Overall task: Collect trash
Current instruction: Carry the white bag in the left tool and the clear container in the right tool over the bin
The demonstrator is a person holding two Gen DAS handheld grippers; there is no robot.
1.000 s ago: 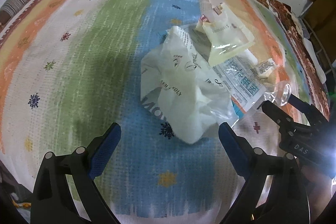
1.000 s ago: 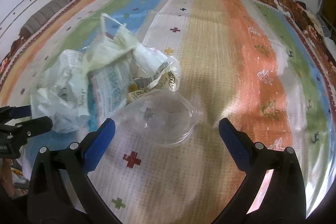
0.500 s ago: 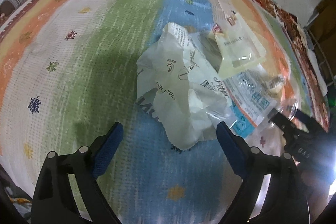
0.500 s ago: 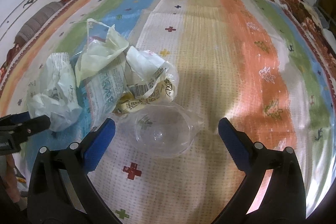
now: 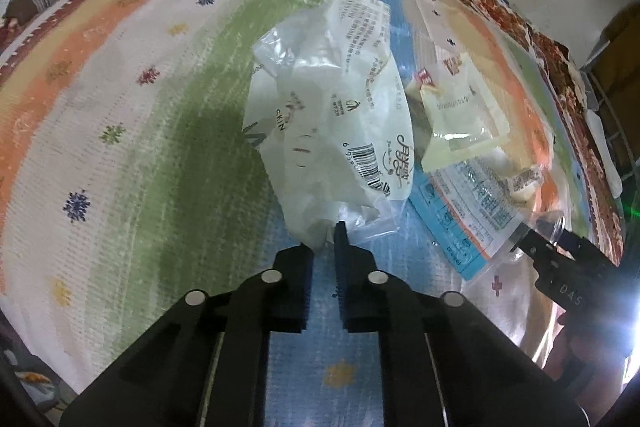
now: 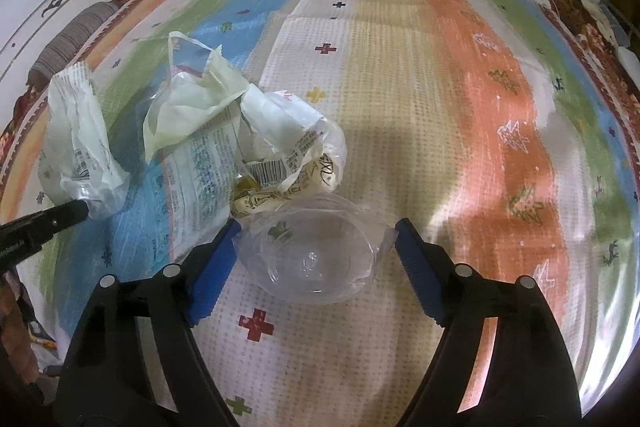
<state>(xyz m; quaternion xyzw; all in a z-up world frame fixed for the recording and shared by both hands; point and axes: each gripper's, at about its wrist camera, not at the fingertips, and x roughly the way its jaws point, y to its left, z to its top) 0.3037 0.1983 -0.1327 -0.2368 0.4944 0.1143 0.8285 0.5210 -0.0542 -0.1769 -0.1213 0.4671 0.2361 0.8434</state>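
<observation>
My left hand-held gripper point(image 5: 325, 251) has just clamped on the white wrapper's point(image 5: 332, 115) near corner, so it can lift off the bed's striped blanket point(image 6: 400, 75). My right hand-held gripper point(image 6: 314, 247) is closing around the clear plastic cup point(image 6: 312, 259) (pads not yet pressing).

Crumpled white wrapper point(image 5: 328, 115) beside clear plastic cup point(image 6: 316, 259) on striped cloth.
</observation>
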